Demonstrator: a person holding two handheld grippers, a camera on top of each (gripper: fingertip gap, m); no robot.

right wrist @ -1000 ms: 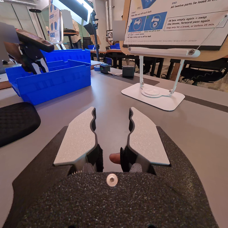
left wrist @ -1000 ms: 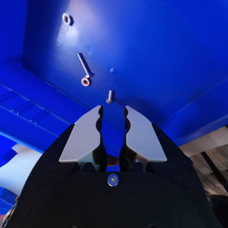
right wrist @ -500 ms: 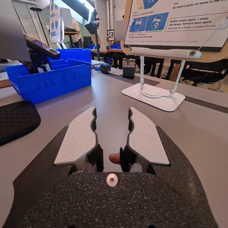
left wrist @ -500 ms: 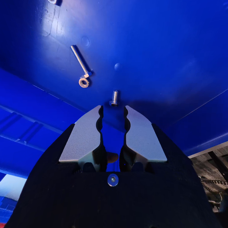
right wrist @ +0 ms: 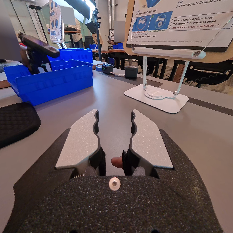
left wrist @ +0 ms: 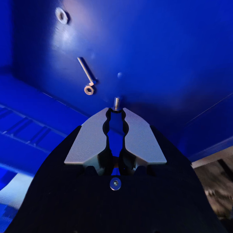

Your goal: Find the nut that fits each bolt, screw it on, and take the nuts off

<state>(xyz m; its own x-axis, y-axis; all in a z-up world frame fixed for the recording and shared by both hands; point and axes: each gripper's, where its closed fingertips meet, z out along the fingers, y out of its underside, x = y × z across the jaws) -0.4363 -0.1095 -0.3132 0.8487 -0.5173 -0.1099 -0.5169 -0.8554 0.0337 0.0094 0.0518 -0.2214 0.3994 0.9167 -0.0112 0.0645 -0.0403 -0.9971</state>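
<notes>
Short bolt [left wrist: 116,103] pinched by left tongs [left wrist: 116,110] near bin wall [left wrist: 37,126]

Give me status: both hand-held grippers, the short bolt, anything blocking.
Left hand-held gripper shut on short bolt by its head, inside blue bin. Right hand-held gripper open, empty, over grey table. Long bolt and small nut nearby, not blocking.

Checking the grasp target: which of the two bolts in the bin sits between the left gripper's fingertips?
The short bolt, its head between the left gripper tips; the long bolt lies farther off.
</notes>
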